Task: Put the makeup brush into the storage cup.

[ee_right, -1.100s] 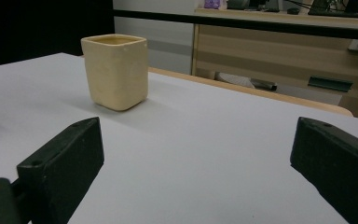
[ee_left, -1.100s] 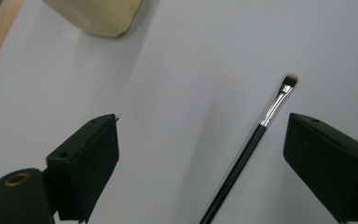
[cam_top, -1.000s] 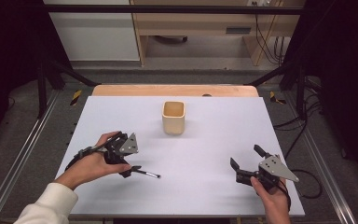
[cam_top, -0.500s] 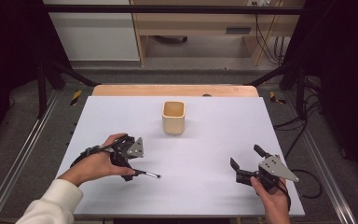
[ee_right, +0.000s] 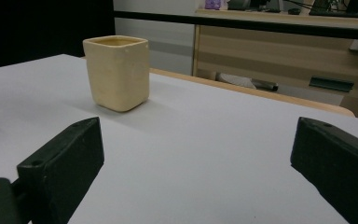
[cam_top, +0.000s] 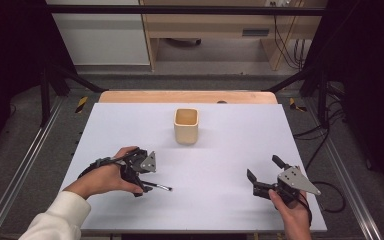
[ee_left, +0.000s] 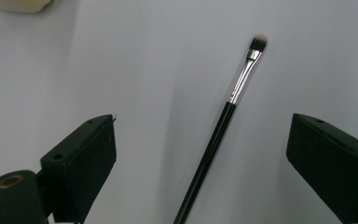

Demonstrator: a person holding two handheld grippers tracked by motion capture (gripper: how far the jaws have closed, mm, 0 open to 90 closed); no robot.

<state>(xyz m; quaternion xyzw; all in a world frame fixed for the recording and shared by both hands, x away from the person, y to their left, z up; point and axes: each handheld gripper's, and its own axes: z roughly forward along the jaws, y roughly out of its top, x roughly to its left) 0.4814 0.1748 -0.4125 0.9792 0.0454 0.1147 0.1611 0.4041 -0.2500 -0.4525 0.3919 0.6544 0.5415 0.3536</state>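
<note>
- Left gripper [cam_top: 141,186] sits at the near-left of the white table [cam_top: 230,150], tilted down over the makeup brush [cam_top: 158,187].
- Its jaws are spread wide, released, nothing clamped; seen in the left gripper view [ee_left: 200,154].
- Brush lies flat on the table between those two jaws, touching neither in the left gripper view [ee_left: 223,126].
- Brush has a black handle, silver ferrule, small dark bristle tip; tip points away from the gripper, toward the right in the high view.
- Left hand [cam_top: 102,177] wraps the gripper body, white sleeve at the near edge.
- Right gripper [cam_top: 264,172] at the near-right of the table, well apart from the brush, held by the right hand [cam_top: 290,210].
- Its jaws are also wide apart, released, empty; right gripper view [ee_right: 191,172] looks across bare table.
- Cream square cup [cam_top: 186,125] stands upright at the far centre of the table, well apart from both grippers; also in the right gripper view [ee_right: 117,72], far left.
- Cup looks empty from above.
</note>
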